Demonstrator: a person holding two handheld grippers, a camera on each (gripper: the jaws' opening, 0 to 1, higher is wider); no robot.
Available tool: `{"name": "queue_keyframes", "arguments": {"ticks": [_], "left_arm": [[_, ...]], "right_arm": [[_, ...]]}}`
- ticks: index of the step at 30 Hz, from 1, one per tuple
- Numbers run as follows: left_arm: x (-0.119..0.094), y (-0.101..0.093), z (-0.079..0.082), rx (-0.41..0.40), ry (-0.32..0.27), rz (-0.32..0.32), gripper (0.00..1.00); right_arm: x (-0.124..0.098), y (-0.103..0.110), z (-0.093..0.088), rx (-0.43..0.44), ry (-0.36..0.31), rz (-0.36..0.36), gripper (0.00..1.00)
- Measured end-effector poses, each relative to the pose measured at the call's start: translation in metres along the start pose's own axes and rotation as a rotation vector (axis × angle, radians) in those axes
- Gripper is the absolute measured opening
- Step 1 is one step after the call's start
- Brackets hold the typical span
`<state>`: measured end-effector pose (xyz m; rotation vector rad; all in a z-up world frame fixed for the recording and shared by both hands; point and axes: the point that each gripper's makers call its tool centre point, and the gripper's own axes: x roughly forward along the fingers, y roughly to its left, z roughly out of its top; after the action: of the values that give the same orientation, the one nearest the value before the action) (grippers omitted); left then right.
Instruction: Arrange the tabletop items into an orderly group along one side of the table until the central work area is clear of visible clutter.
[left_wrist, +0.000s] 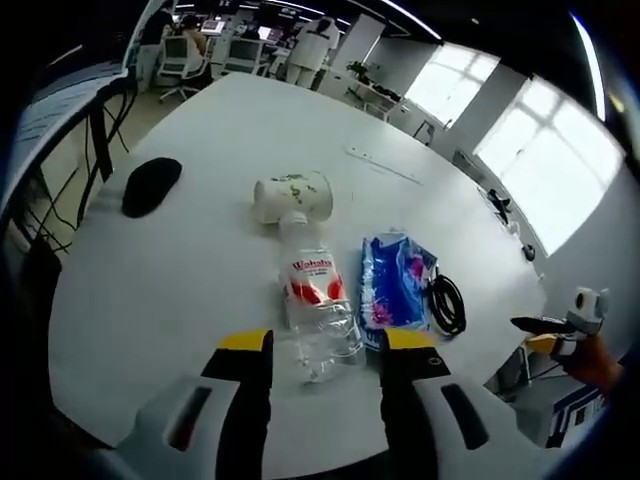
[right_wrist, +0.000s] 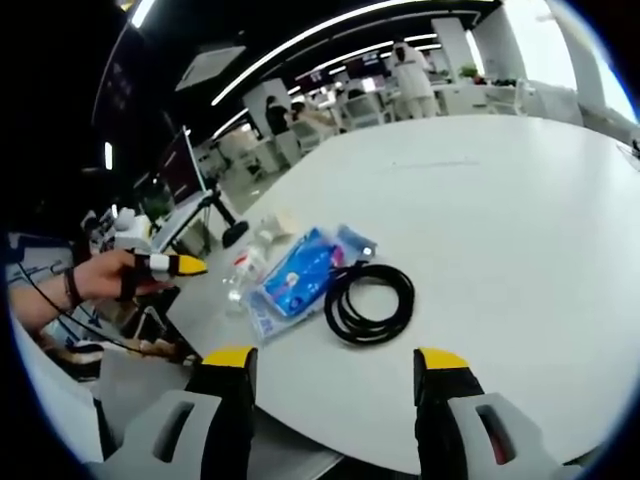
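Lying between left claw (left_wrist: 327, 350) jaws, bottle (left_wrist: 315, 300)

The clear plastic bottle (left_wrist: 314, 310) carries a red-and-white label reading roughly "Wahaha"; nothing else is legible.

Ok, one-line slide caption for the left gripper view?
Open left gripper nears a lying plastic bottle, with paper cup, blue packet and black cable.

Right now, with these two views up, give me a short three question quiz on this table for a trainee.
1. True or false: the plastic bottle stands upright.
2. What lies directly beside the blue tissue pack, away from the bottle?
A. black coiled cable
B. paper cup
C. black mouse
3. Are the left gripper and the right gripper open or shut?

Key: 1 false, it lies on its side. 2 A. 3 Both open.
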<state>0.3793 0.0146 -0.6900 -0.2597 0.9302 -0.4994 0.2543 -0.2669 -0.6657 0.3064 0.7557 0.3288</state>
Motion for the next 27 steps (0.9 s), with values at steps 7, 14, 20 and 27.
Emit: {"name": "queue_keyframes", "arguments": {"ticks": [7, 14, 20, 27], "left_arm": [[0.007, 0.002, -0.004, -0.020, 0.015, 0.003, 0.41], [0.009, 0.000, -0.006, -0.032, 0.013, 0.003, 0.41], [0.011, 0.000, -0.007, -0.033, 0.016, 0.009, 0.40], [0.013, -0.003, -0.007, -0.032, 0.014, 0.003, 0.41]], "right_arm": [[0.003, 0.001, -0.003, -0.008, 0.013, 0.002, 0.64], [0.003, -0.001, -0.004, -0.008, 0.018, 0.001, 0.63], [0.003, 0.001, -0.005, -0.009, 0.018, 0.003, 0.63], [0.002, 0.001, -0.004, -0.015, 0.014, 0.006, 0.63]]}}
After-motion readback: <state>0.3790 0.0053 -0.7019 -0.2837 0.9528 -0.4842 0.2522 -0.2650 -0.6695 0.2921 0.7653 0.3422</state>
